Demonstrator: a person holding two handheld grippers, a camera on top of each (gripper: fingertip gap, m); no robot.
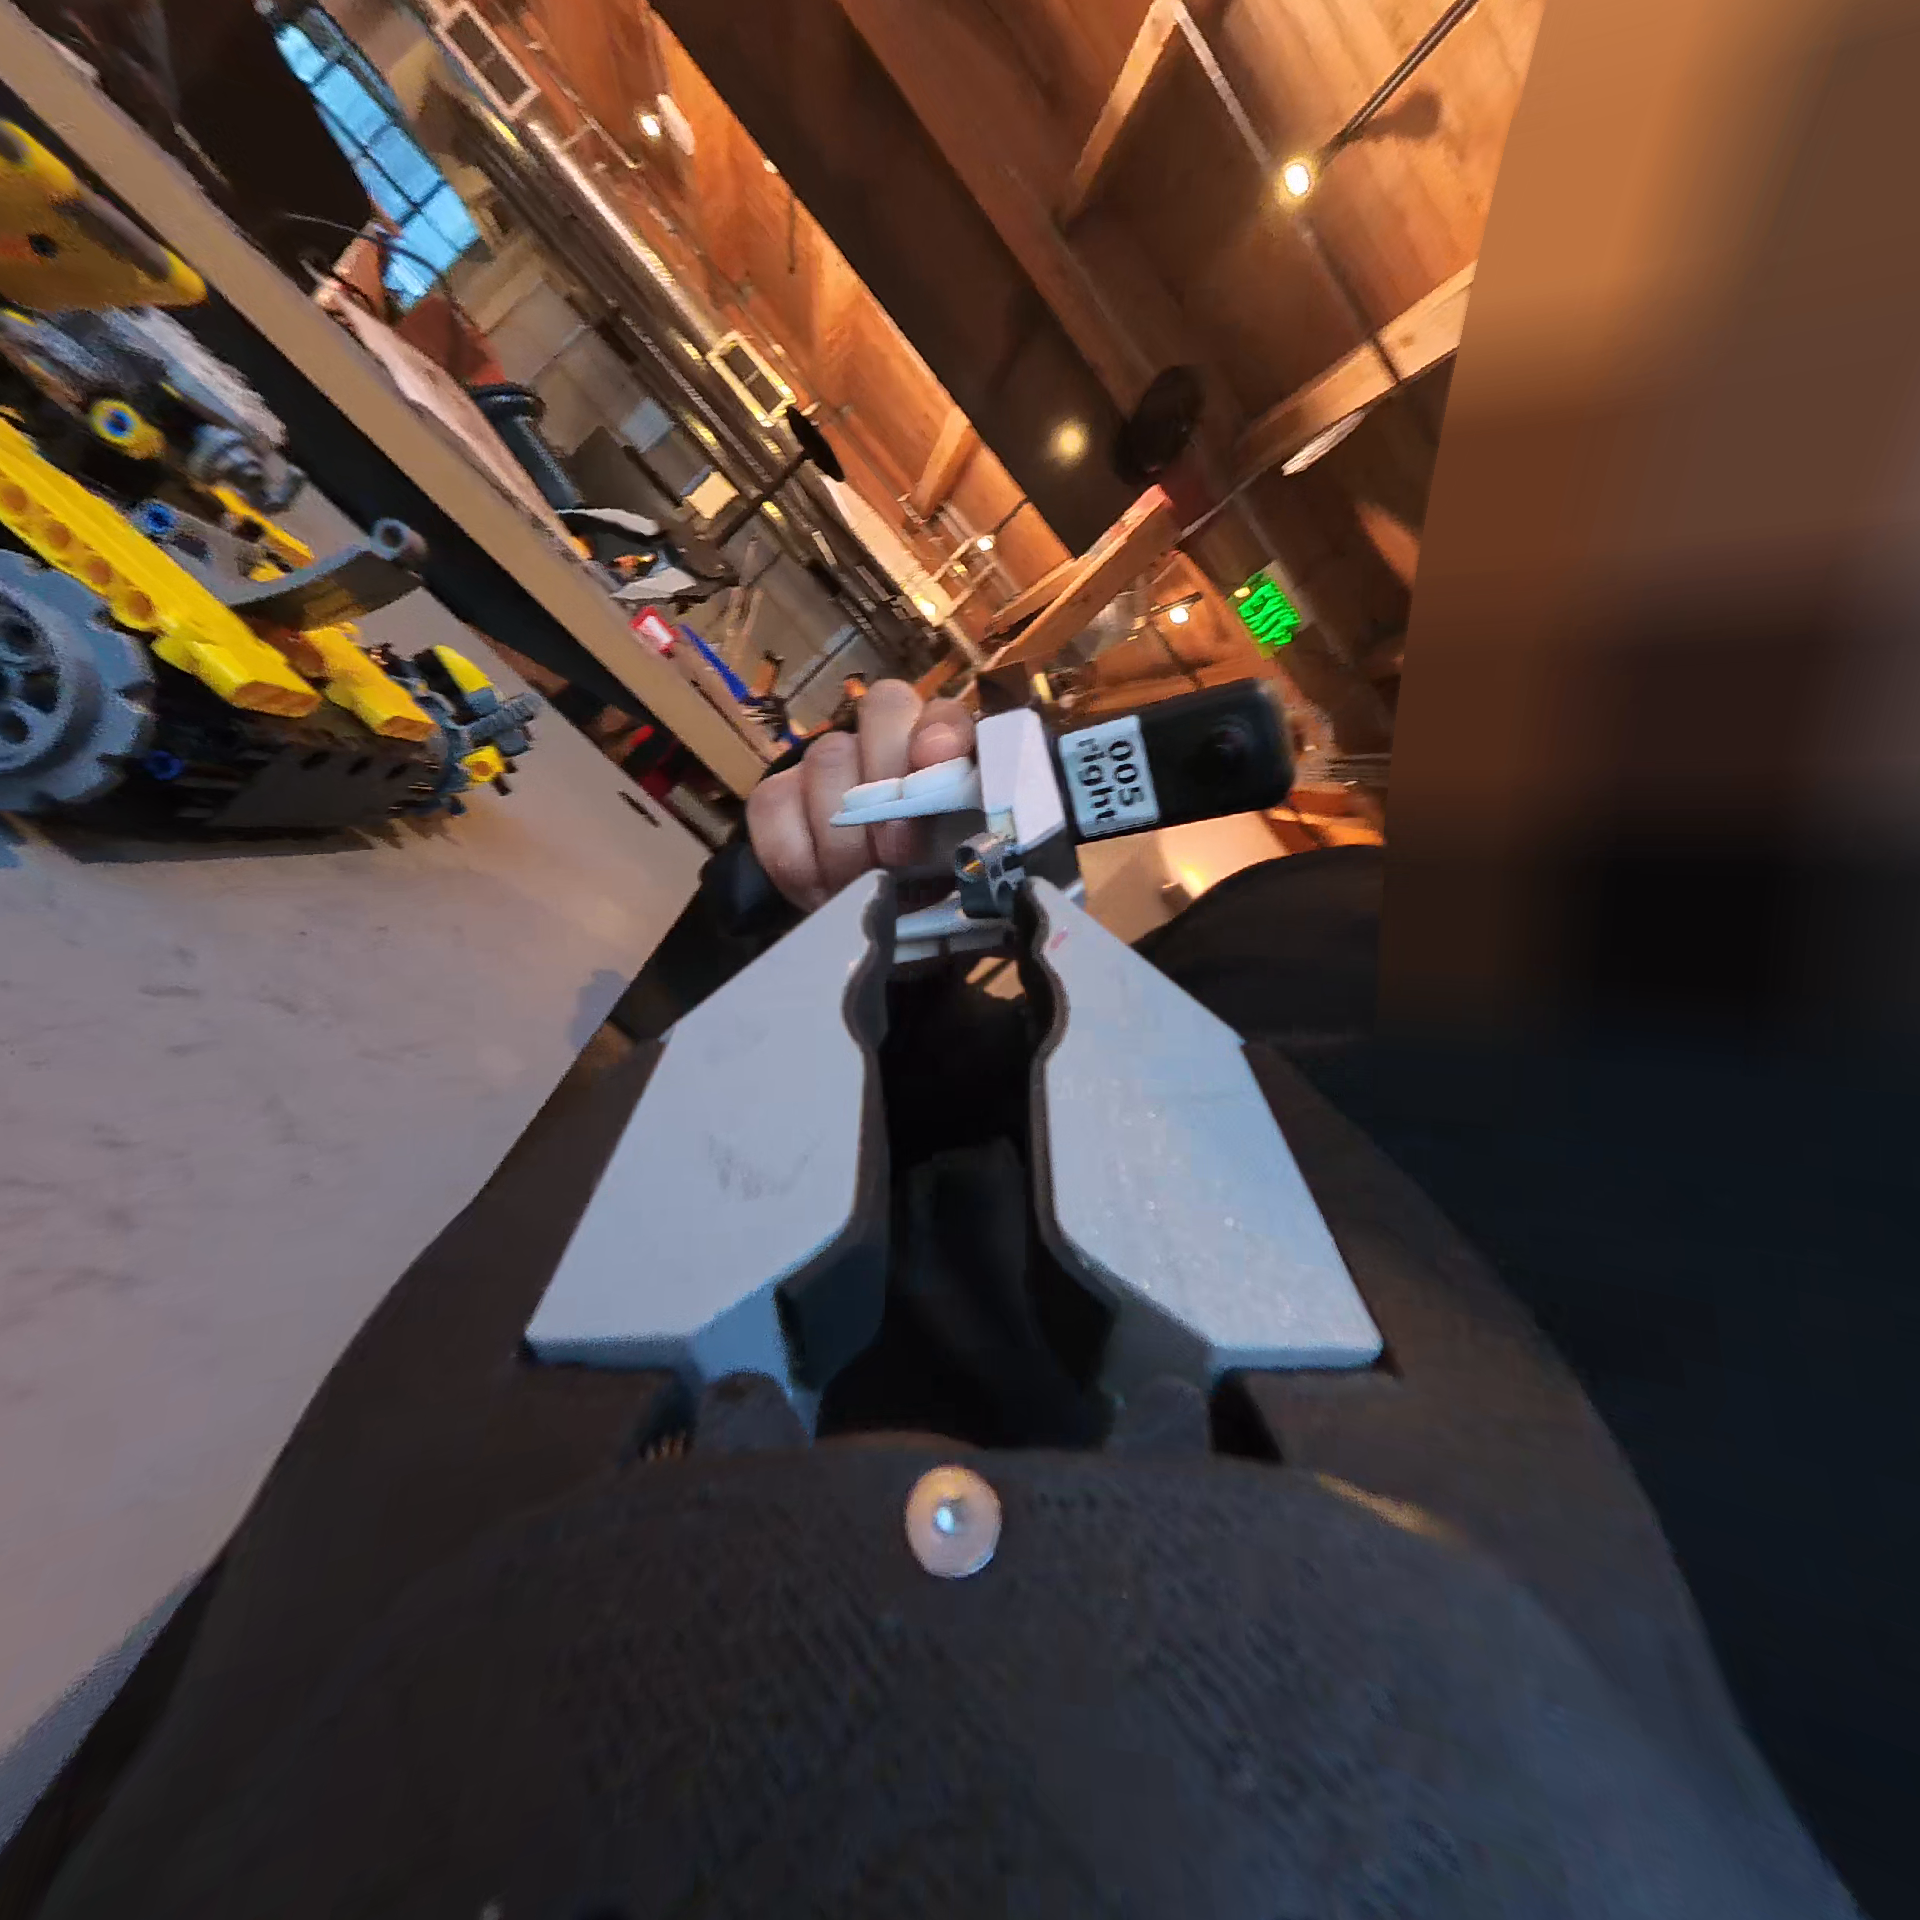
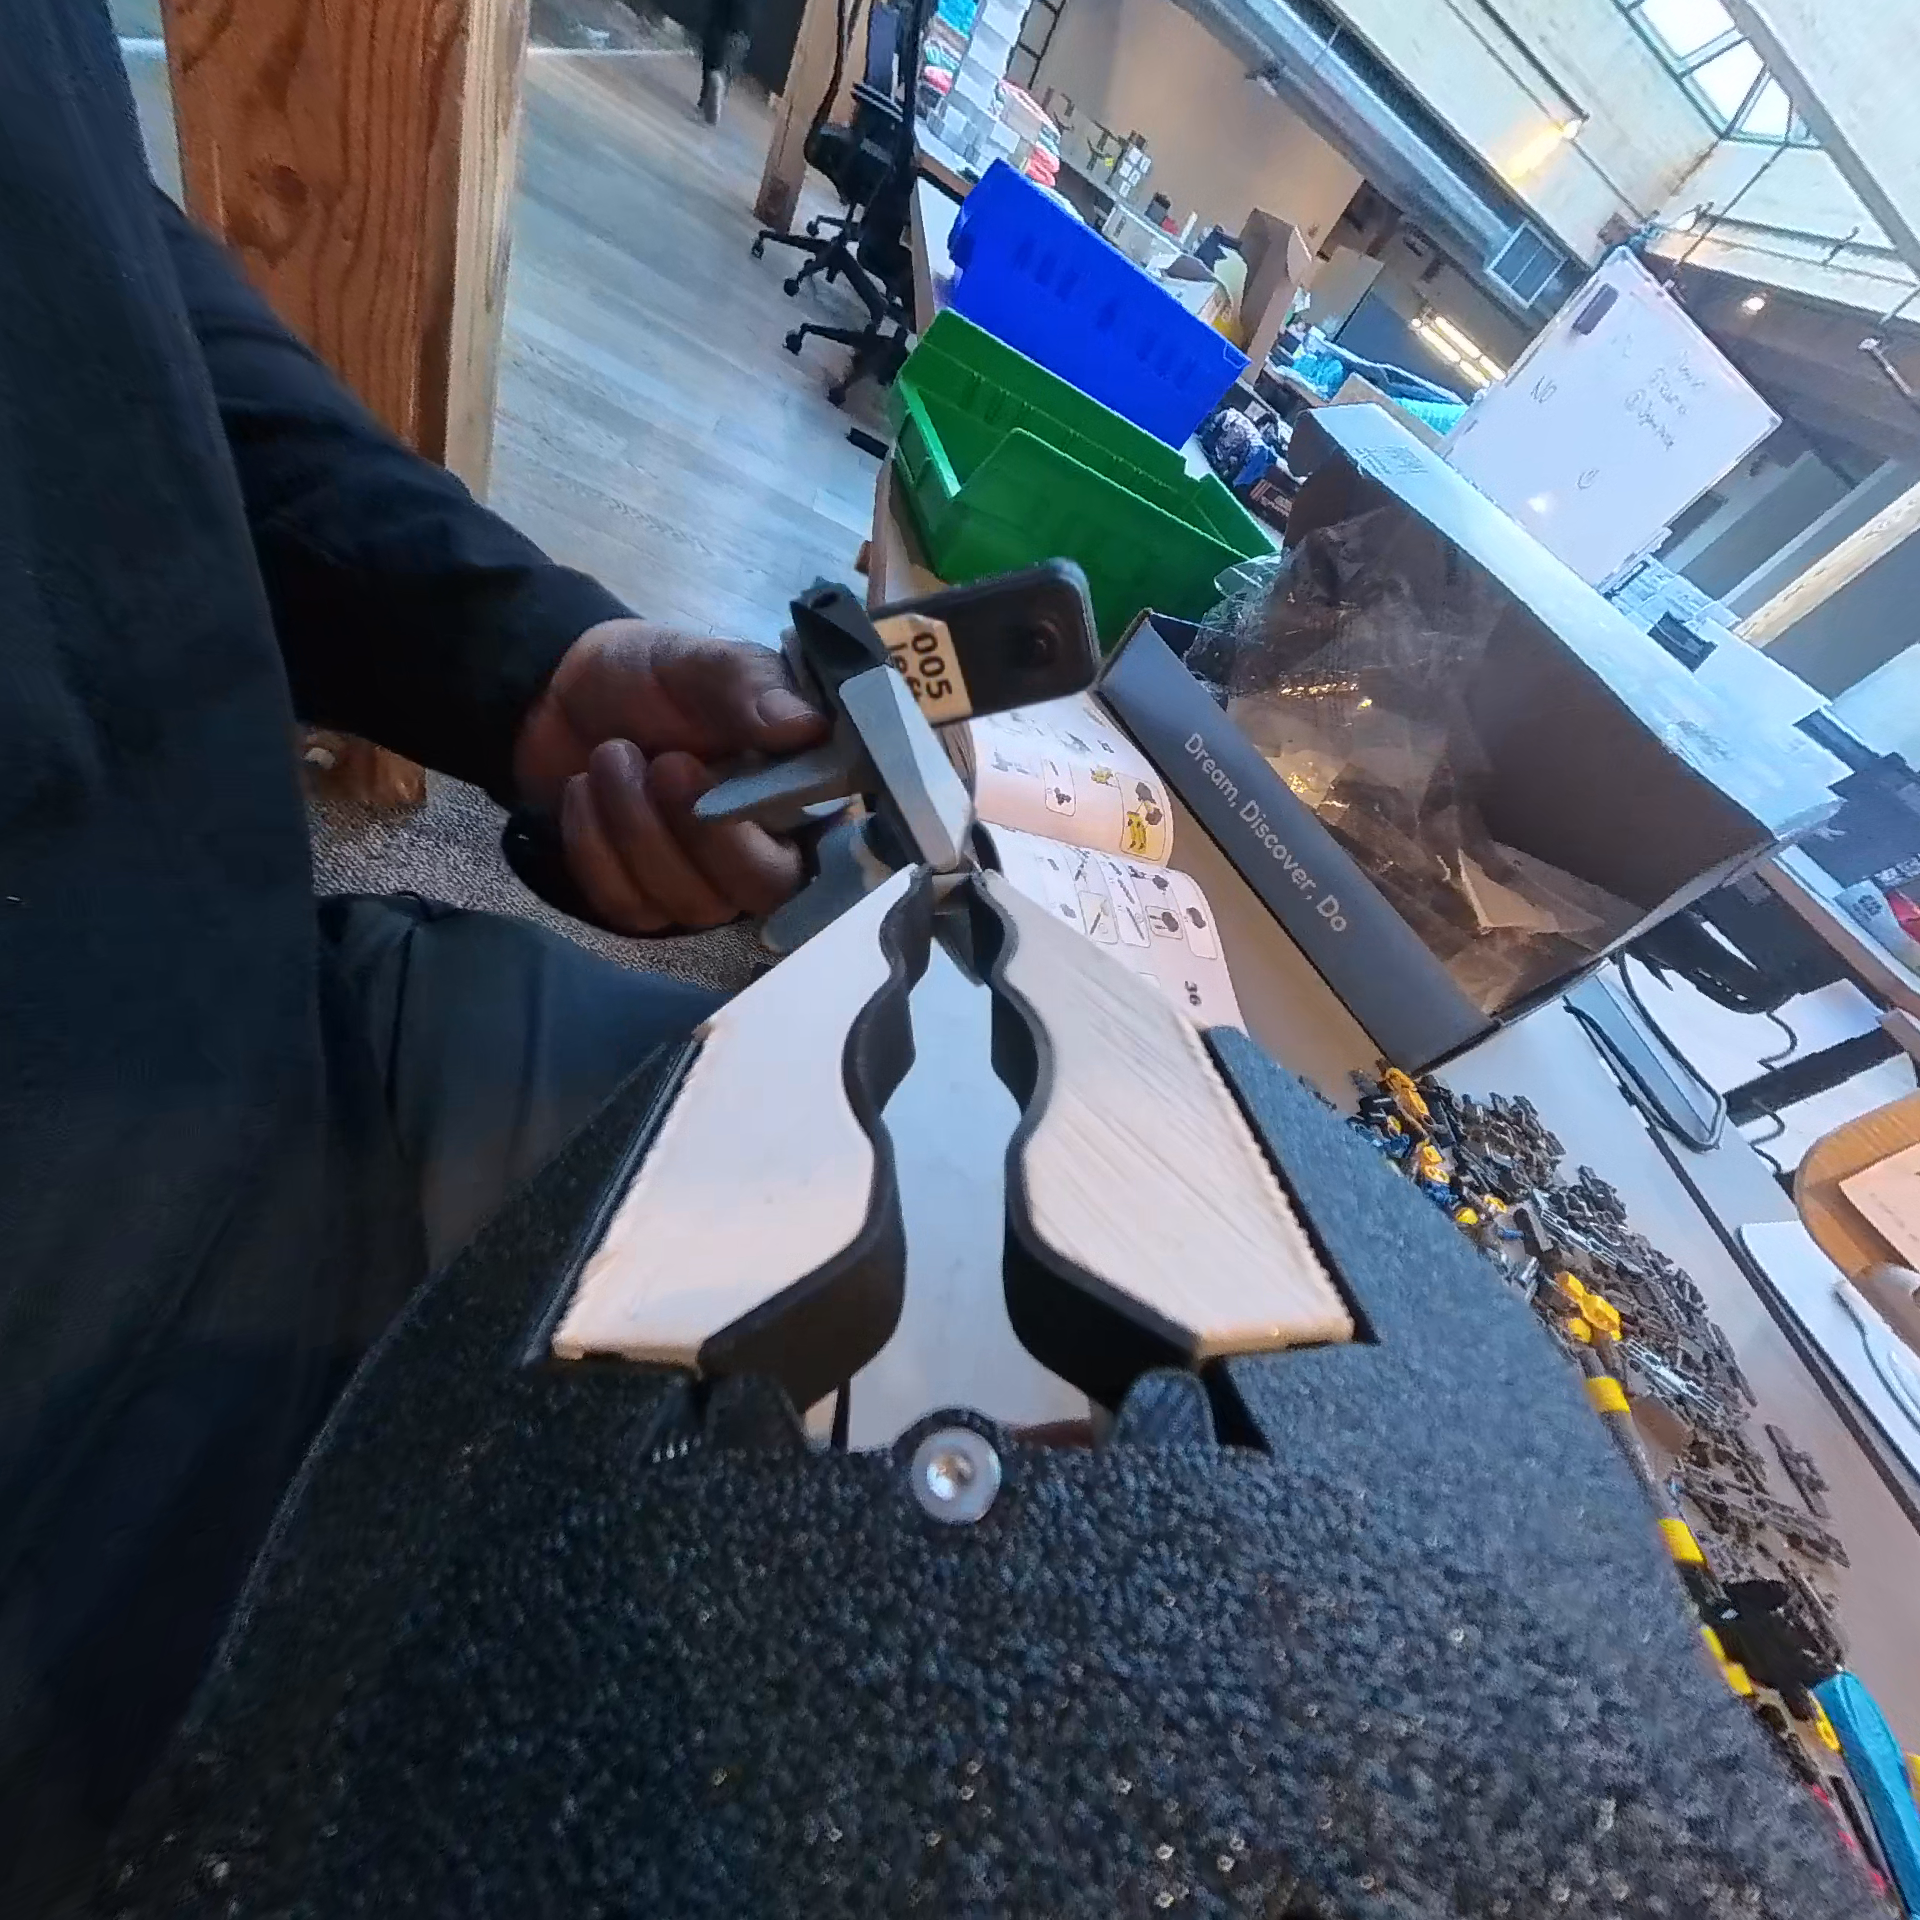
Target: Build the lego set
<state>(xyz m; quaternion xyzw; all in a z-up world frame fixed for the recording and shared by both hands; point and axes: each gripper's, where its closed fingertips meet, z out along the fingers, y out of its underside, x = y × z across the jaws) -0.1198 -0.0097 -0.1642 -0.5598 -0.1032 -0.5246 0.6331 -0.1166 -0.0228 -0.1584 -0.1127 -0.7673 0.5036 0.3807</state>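
Observation:
My left gripper (image 1: pixel 956 902) points up and away from the table, its tips drawn in on a small grey connector (image 1: pixel 987 875) with a tan pin in it. My right gripper (image 2: pixel 948 885) meets it tip to tip, its jaws nearly touching on a small pale piece (image 2: pixel 951 883) that is mostly hidden. The right gripper's body and camera (image 1: pixel 1174 764), held by a hand (image 1: pixel 831 821), show just beyond the connector. In the right wrist view the left gripper's body (image 2: pixel 935 665) and the hand holding it (image 2: pixel 644 769) sit just past my tips.
A yellow and grey brick-built vehicle (image 1: pixel 166 644) stands on the table at the left. An open instruction booklet (image 2: pixel 1091 821), a dark box (image 2: pixel 1455 727), green (image 2: pixel 1039 499) and blue (image 2: pixel 1091 301) bins and a pile of loose parts (image 2: pixel 1579 1247) lie along the table. A dark sleeve (image 2: pixel 312 499) fills the left. My two grippers' fingertips are within a few centimetres of each other.

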